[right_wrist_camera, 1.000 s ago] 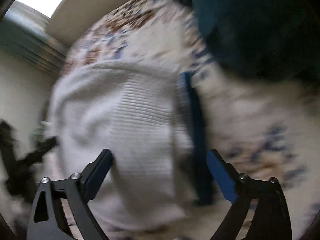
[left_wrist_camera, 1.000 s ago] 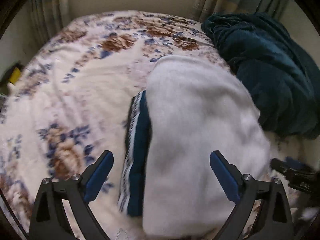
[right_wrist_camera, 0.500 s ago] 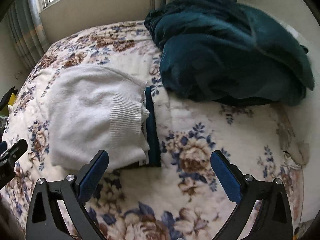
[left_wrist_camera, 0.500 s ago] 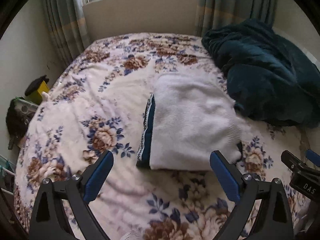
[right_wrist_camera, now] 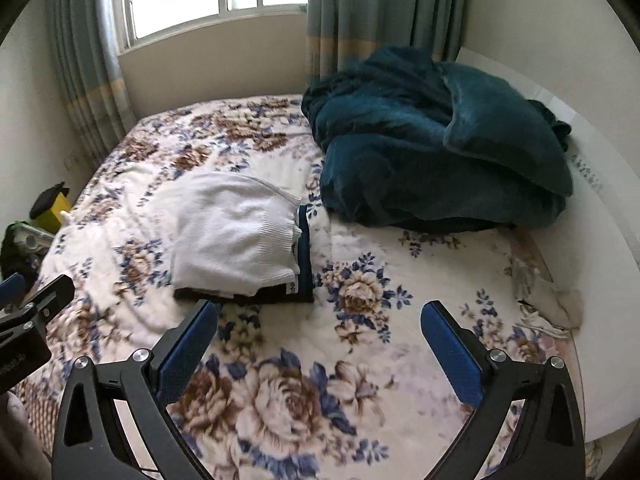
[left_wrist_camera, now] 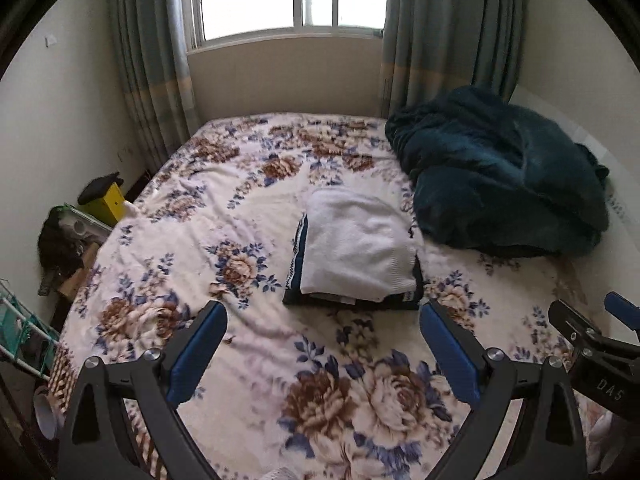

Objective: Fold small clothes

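Observation:
A folded white knit garment (left_wrist_camera: pixel 356 248) lies on top of a folded dark navy garment (left_wrist_camera: pixel 298 276) in the middle of the floral bed; both also show in the right wrist view, the white one (right_wrist_camera: pixel 232 232) over the navy one (right_wrist_camera: pixel 304 256). My left gripper (left_wrist_camera: pixel 324 340) is open and empty, held well back above the bed's near end. My right gripper (right_wrist_camera: pixel 320 340) is open and empty too, also far back from the stack. The right gripper's body shows at the right edge of the left wrist view (left_wrist_camera: pixel 592 344).
A crumpled dark teal blanket (left_wrist_camera: pixel 504 176) lies on the bed's right side, beside the stack. The floral bedspread (left_wrist_camera: pixel 224 216) covers the bed. Clutter with a yellow object (left_wrist_camera: pixel 108 200) stands at the left wall. A window and curtains are behind the bed.
Both grippers have pulled back and up from the stack, from close over the white garment to far away. The stack lies still.

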